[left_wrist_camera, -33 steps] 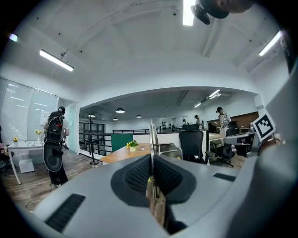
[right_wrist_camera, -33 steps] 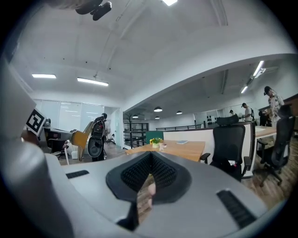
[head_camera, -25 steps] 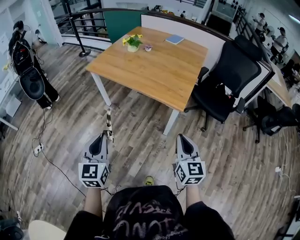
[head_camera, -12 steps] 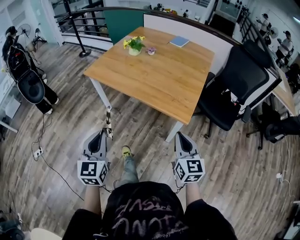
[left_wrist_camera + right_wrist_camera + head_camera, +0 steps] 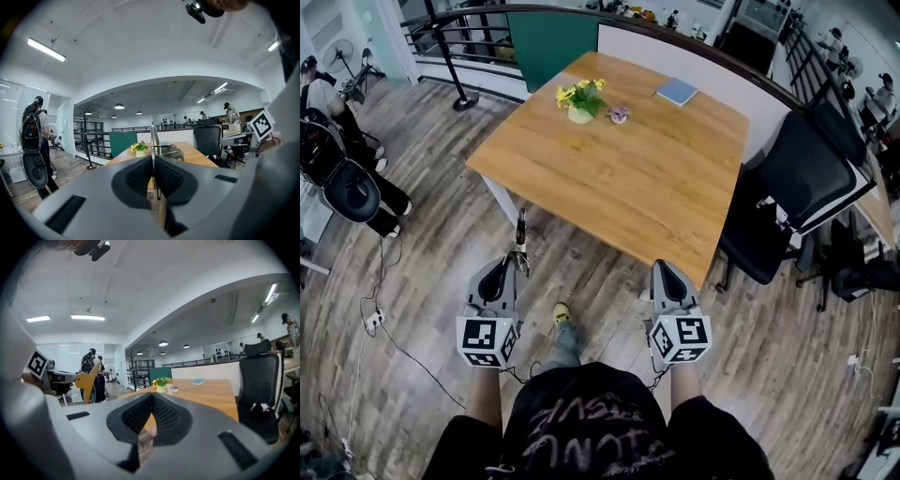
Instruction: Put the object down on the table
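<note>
While I face the wooden worktop [image 5: 628, 178] at 12 o'clock, my left hand-held gripper [image 5: 517, 266] is clamped on a thin metal object [image 5: 520, 236] pointing to 12, over the floor [image 5: 591, 277]; right hand-held gripper [image 5: 661, 268] closed, empty; flower pot [image 5: 580, 101] at the worktop's 11

Table: light wooden square table [image 5: 628, 178] nearer; its near edge now close by the right gripper [image 5: 662, 270]
Shoe: yellow shoe [image 5: 562, 312] now further forward
</note>
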Demonstrator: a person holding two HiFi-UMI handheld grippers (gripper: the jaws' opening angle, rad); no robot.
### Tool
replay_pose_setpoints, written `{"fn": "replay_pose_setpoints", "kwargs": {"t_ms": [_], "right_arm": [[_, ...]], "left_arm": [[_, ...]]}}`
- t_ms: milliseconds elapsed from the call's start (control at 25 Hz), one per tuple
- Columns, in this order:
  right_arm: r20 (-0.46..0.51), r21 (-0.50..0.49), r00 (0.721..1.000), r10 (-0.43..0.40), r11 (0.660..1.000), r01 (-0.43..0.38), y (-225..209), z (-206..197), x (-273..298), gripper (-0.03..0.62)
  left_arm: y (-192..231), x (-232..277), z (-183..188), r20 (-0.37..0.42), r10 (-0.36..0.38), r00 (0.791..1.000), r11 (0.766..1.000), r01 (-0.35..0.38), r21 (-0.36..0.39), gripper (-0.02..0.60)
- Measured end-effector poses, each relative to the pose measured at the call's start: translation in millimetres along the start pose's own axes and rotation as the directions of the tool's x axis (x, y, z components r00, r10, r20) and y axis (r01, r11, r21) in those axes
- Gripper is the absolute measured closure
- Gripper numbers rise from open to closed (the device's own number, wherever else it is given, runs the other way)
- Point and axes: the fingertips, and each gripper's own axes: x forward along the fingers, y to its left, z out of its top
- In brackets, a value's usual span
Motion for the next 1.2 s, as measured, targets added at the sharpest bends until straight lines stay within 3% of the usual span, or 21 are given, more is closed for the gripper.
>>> {"fn": "replay_pose_setpoints", "kwargs": {"t_ms": [360,560,920,1200], "right_arm": [[0.002,0.022,0.994,-0.109,0.994,0.109,1.0,19.2,118.4,0.589],[-0.007,0.014,0.985,-0.175,0.984,0.175,-4.1,23.6,155.5,0.589],[-0.01,-0.002,0.952,-0.307,0.952,0.307,-34.5,34.6,165.8,0.589],[0.021,-0.019,0.947,-0.322,0.947,0.322,-55.2,54.4,170.1,0.589]], "left_arm": [[77.2,111.6,13.2,-0.034,-0.082,0.996,0.996,0.083,0.023,0.565],[102.6,161.9,17.2,-0.044,-0.141,0.989,0.99,0.142,0.025,0.565],[94.7,227.5,19.8,-0.041,-0.263,0.964,0.964,0.264,0.019,0.565],[76.3,254.8,28.6,-0.031,-0.3,0.953,0.954,0.301,0.021,0.565]]}}
